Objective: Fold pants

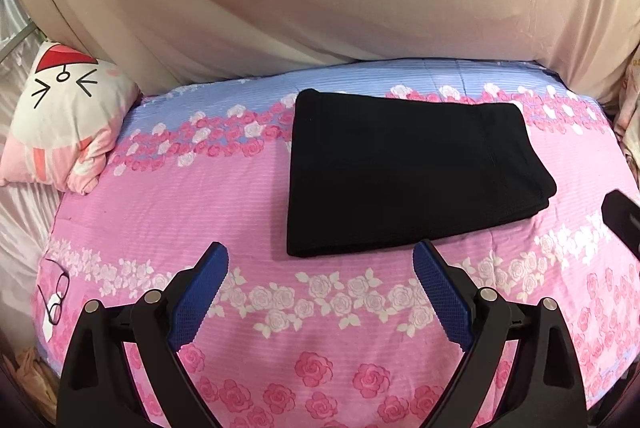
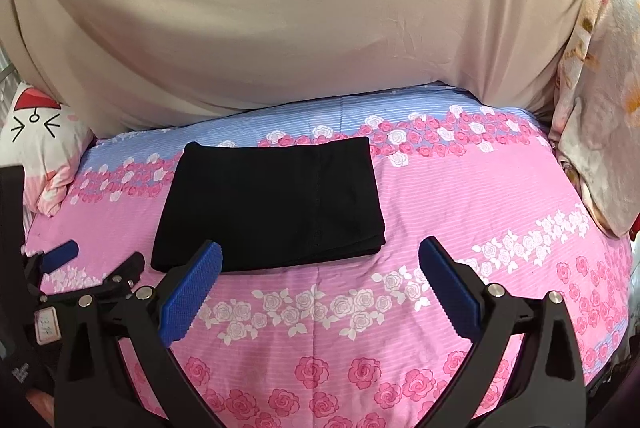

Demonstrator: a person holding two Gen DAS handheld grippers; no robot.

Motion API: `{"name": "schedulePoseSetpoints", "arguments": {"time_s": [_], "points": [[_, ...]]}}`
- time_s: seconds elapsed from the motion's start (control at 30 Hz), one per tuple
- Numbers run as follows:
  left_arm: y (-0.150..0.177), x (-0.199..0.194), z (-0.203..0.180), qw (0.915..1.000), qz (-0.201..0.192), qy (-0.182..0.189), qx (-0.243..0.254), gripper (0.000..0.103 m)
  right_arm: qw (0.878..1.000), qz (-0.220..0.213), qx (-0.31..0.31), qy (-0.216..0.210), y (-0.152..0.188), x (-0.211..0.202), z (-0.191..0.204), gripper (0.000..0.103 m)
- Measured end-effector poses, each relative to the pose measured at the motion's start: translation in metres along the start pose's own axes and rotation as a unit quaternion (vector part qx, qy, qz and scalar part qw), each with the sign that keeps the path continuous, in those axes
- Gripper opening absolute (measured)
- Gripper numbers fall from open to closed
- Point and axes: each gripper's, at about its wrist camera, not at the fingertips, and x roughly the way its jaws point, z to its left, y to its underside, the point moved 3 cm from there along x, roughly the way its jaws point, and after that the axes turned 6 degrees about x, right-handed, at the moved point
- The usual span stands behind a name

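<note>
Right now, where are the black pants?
The folded black pants lie flat on the pink floral bedsheet, toward its far edge, just beyond both open tongs; the cartoon pillow sits off to their left.

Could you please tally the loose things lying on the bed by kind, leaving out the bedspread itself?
Folded black pants: 1
Cartoon-face pillow: 1
Eyeglasses: 1
Floral bedding bundle at the right edge: 1
Total: 4
</note>
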Motion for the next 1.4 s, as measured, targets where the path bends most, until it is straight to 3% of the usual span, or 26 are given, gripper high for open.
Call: {"name": "schedulePoseSetpoints", "arguments": {"time_s": [1.4], "points": [[-0.0095,-0.0035,-0.0046,0.9999,-0.001,0.017,0.003,0.092,1.0,0.003,0.002,0.0,0.0013,0.0011,0.0013,0.097]]}}
